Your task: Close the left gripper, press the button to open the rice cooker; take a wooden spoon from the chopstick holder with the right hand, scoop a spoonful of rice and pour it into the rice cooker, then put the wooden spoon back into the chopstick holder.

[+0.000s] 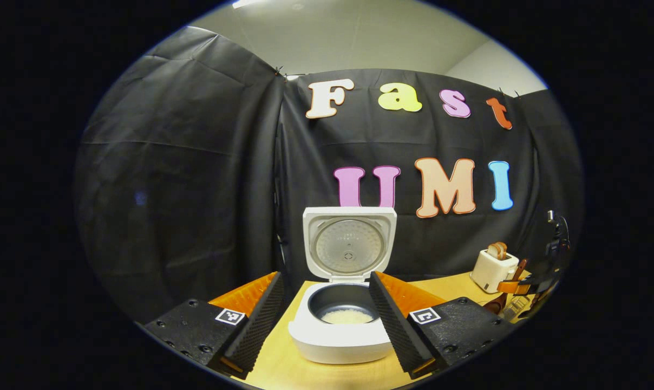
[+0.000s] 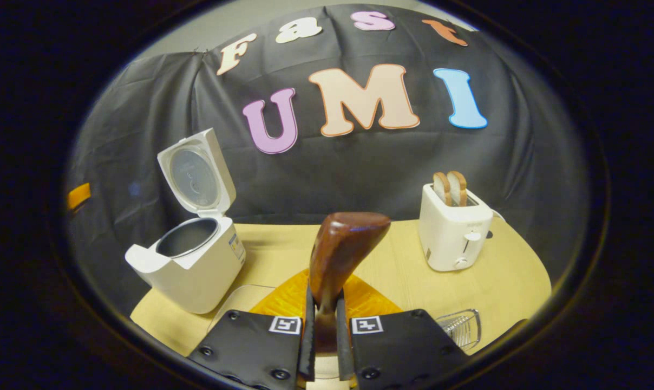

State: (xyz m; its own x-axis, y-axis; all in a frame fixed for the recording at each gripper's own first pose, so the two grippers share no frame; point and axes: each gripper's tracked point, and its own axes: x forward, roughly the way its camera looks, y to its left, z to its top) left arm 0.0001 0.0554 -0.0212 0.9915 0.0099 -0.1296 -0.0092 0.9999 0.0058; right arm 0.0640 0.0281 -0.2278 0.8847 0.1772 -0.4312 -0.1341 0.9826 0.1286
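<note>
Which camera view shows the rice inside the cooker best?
The left gripper view: it looks straight into the open rice cooker, where the rice lies in the pot. The right gripper view shows the cooker from the side, its pot's bottom hidden.

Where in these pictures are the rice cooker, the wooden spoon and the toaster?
rice cooker (image 1: 338,341): left gripper view, front of its white body.
wooden spoon (image 2: 343,246): right gripper view, back of its bowl.
toaster (image 2: 451,238): right gripper view, its front face.

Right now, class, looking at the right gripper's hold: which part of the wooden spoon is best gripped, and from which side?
By the narrow handle, from below: the right gripper already clamps the wooden spoon there, with the broad bowl standing upright above its fingers.
</note>
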